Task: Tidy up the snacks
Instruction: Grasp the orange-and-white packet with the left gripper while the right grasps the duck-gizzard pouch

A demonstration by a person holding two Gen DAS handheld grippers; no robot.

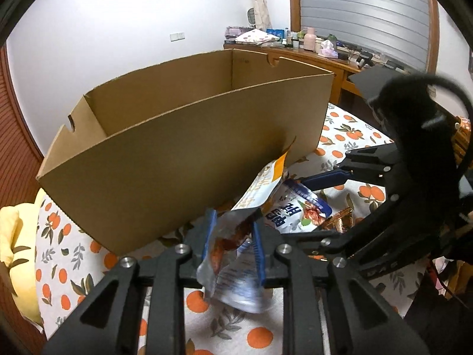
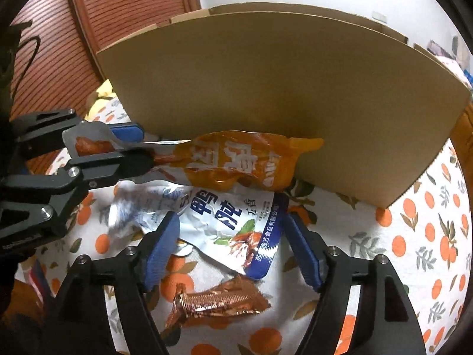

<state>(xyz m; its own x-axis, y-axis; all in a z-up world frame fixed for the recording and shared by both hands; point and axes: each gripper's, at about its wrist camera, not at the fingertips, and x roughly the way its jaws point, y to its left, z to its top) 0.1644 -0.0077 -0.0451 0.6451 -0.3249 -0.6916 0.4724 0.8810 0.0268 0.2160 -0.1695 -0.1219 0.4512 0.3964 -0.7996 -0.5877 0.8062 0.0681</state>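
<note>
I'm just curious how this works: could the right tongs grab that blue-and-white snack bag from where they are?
Probably yes. The right tongs are open with a finger on each side of the blue-and-white bag, and nothing covers it; the orange bag lies behind, against the box.

I see silver pouch (image 1: 233,254) pinched upright; orange pouch (image 2: 236,159) against cardboard box (image 1: 177,153); blue-white pouch (image 2: 224,219), copper packet (image 2: 215,301) flat.

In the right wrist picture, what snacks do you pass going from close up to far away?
Copper foil snack → white-and-blue packet, between the open right tongs → orange packet → cardboard box.
</note>
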